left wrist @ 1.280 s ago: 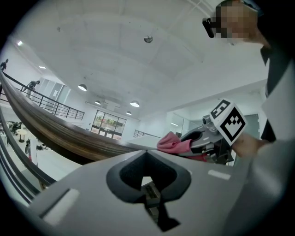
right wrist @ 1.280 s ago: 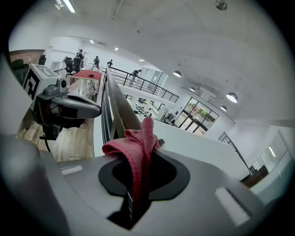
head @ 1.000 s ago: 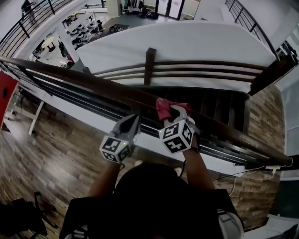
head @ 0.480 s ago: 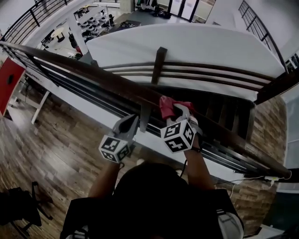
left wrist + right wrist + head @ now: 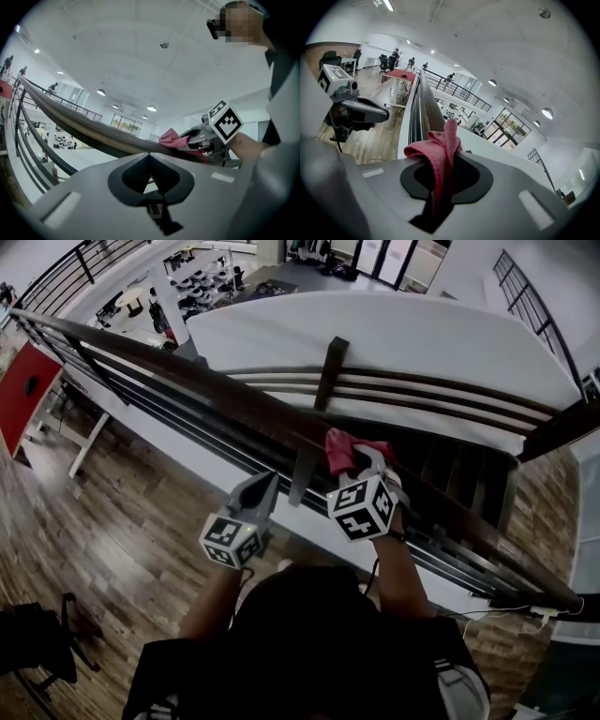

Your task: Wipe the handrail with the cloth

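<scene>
**Right hand-held gripper.** The right hand-held gripper is found with its jaws closed down on a gathered fold of the red cloth. A bunched pad of fabric is left standing proud of the jaw tips. This hold is judged deliberate, so that fabric rather than the jaws is presented to the surface.

**Cloth and handrail.** The cloth is laid on top of the dark wooden handrail, just beside an upright post beneath the rail. In the right gripper view the rail is seen running straight away from the pad. The gripper is therefore taken to be aligned for strokes along the rail's length.

**Left hand-held gripper.** The left hand-held gripper is found with its jaws brought together and nothing held between them. It is kept on the person's side of the rail, near the post and over the wooden floor. Contact with rail or post cannot be confirmed. It is judged to be parked clear of the wiping path.

**Status.** Wiping is judged to be under way, with a long run of rail extending to either side of the cloth.
</scene>
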Demonstrator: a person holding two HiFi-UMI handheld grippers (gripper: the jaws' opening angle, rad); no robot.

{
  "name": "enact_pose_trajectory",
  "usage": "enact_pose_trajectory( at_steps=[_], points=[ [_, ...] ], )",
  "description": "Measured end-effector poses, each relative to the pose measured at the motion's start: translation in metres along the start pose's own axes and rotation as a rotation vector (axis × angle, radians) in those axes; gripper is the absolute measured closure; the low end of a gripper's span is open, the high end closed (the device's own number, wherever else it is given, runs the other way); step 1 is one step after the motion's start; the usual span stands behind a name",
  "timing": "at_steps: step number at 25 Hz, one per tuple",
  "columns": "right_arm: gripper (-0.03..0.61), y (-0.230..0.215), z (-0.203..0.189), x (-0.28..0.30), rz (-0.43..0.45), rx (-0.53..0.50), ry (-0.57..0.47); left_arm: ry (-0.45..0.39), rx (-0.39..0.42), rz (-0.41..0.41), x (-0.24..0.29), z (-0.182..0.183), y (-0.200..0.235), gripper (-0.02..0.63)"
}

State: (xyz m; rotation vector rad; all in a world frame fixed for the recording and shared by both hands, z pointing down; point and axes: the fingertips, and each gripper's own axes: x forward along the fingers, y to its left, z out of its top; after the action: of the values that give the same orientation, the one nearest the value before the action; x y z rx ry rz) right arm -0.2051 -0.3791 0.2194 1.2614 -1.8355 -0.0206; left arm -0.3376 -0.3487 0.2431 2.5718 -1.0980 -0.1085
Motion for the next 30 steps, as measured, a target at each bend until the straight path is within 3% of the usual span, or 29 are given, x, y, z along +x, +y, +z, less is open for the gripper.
enact_pose_trajectory(
  at_steps=[12, 14, 16, 19, 21, 24, 30],
  points=[
    [0.526, 0.005, 0.021, 0.017, 0.042, -0.006, -0.036, -0.019, -0.004, 0.048, -0.02, -0.001, 0.005, 0.614],
    [0.526, 0.012, 0.029, 0.021, 0.081, -0.008, -0.074, -0.021, -0.006, 0.059, -0.023, -0.001, 0.007, 0.614],
    [0.526, 0.027, 0.044, 0.01, 0.245, 0.061, -0.211, -0.023, -0.009, 0.061, -0.024, -0.001, 0.006, 0.614],
    [0.528, 0.04, 0.075, -0.047, 0.596, 0.385, -0.571, -0.022, 0.007, 0.047, -0.022, 0.001, -0.003, 0.614],
    [0.526, 0.028, 0.08, -0.081, 0.679, 0.523, -0.738, -0.025, 0.023, 0.027, -0.017, 0.005, -0.011, 0.614],
    [0.526, 0.006, 0.063, -0.109, 0.624, 0.535, -0.825, -0.021, 0.04, -0.023, -0.003, 0.009, -0.03, 0.614],
    [0.526, -0.033, 0.002, -0.15, 0.46, 0.541, -0.835, -0.018, 0.064, -0.168, 0.03, 0.003, -0.092, 0.614]
  ],
)
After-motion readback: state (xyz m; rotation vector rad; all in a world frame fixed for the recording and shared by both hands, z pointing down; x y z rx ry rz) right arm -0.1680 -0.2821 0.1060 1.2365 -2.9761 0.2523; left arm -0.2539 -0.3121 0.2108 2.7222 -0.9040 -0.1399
